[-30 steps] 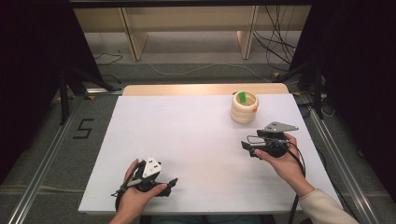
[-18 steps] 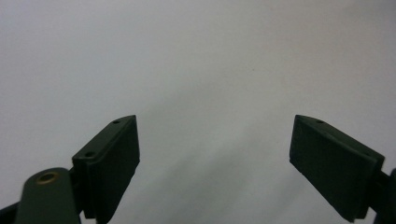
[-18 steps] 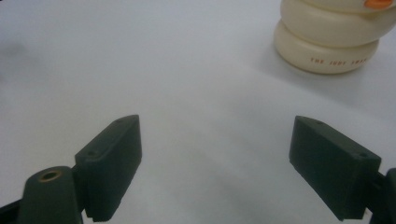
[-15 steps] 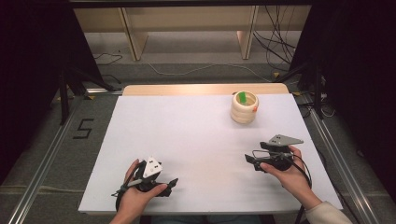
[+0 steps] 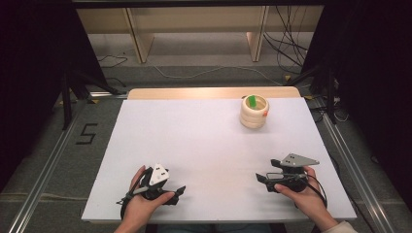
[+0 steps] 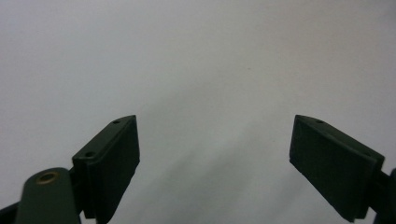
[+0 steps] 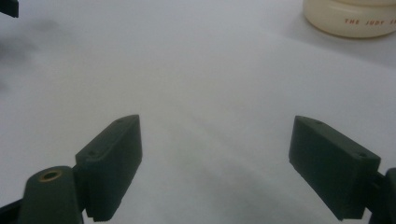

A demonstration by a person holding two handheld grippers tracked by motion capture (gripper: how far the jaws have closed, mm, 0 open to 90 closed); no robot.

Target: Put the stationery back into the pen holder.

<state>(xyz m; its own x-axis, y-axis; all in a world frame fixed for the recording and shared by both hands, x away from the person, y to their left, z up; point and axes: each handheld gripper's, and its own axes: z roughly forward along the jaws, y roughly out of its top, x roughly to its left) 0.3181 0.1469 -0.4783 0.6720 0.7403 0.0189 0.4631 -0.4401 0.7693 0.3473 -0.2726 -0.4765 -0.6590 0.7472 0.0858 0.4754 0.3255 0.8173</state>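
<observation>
A cream stack of round containers (image 5: pixel 254 113) stands at the back right of the white table (image 5: pixel 204 141), with a green piece (image 5: pixel 252 101) sticking up inside it. Its base, with red lettering, is at the top right of the right gripper view (image 7: pixel 355 18). My left gripper (image 5: pixel 179 191) rests near the front edge at the left, held in a hand. Its jaws (image 6: pixel 215 158) are open over bare white surface. My right gripper (image 5: pixel 262 180) lies near the front right, well short of the stack. It is open (image 7: pixel 215 158), with nothing between the fingers.
A wooden strip (image 5: pixel 214 92) edges the table's far side, with shelving legs and cables on the floor behind. Metal rails (image 5: pixel 46 165) run along both sides. A dark corner of the other gripper (image 7: pixel 9 7) shows at the top left of the right gripper view.
My right gripper has drawn back from beside the cream stack toward the table's front edge and come lower. The left gripper has stayed where it was.
</observation>
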